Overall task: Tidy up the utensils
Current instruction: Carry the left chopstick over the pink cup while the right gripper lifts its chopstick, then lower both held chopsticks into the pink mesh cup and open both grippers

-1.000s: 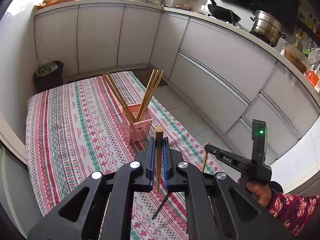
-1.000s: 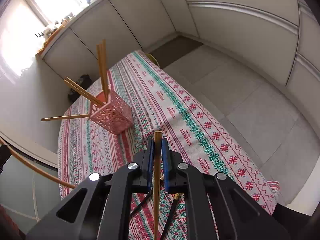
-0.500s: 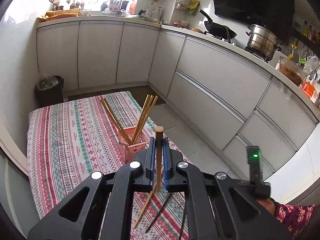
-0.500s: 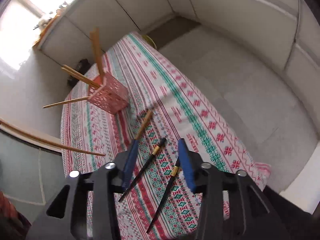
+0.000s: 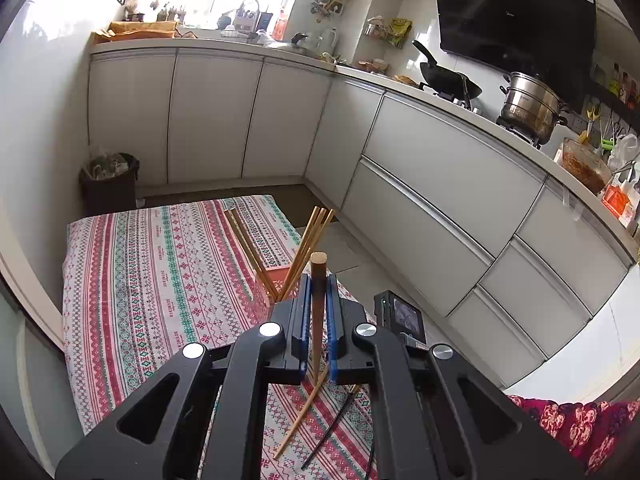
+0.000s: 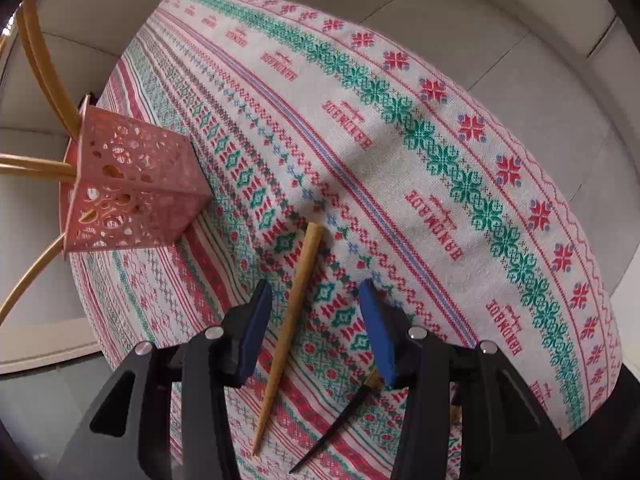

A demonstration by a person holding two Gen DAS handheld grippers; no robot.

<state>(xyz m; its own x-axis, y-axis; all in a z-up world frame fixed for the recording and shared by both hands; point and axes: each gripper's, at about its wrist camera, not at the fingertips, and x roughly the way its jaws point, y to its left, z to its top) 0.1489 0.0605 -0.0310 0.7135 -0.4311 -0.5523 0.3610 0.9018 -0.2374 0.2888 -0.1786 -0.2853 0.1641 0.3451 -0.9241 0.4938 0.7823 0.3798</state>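
Note:
My left gripper point(image 5: 319, 300) is shut on a wooden chopstick point(image 5: 318, 272), which stands upright between its blue pads. Just behind it is the pink lattice holder point(image 5: 276, 280) with several wooden chopsticks point(image 5: 308, 240) leaning out of it. My right gripper point(image 6: 315, 294) hangs open, low over the patterned tablecloth point(image 6: 400, 80). A loose wooden chopstick point(image 6: 298, 300) lies flat on the cloth between its fingers, and neither pad touches it. A black chopstick point(image 6: 340, 420) lies partly under the right finger. The holder point(image 6: 132, 188) stands to the upper left in the right wrist view.
In the left wrist view, the loose wooden chopstick point(image 5: 304, 412) and black chopsticks point(image 5: 332, 428) lie on the cloth below my fingers. White kitchen cabinets point(image 5: 440, 184) curve around the table's right side. A dark bin point(image 5: 108, 180) stands by the wall. A patterned sleeve point(image 5: 568, 428) shows at lower right.
The right gripper opened and let its wooden chopstick drop onto the cloth, then sank toward the table. The left gripper rose a little, still holding its chopstick.

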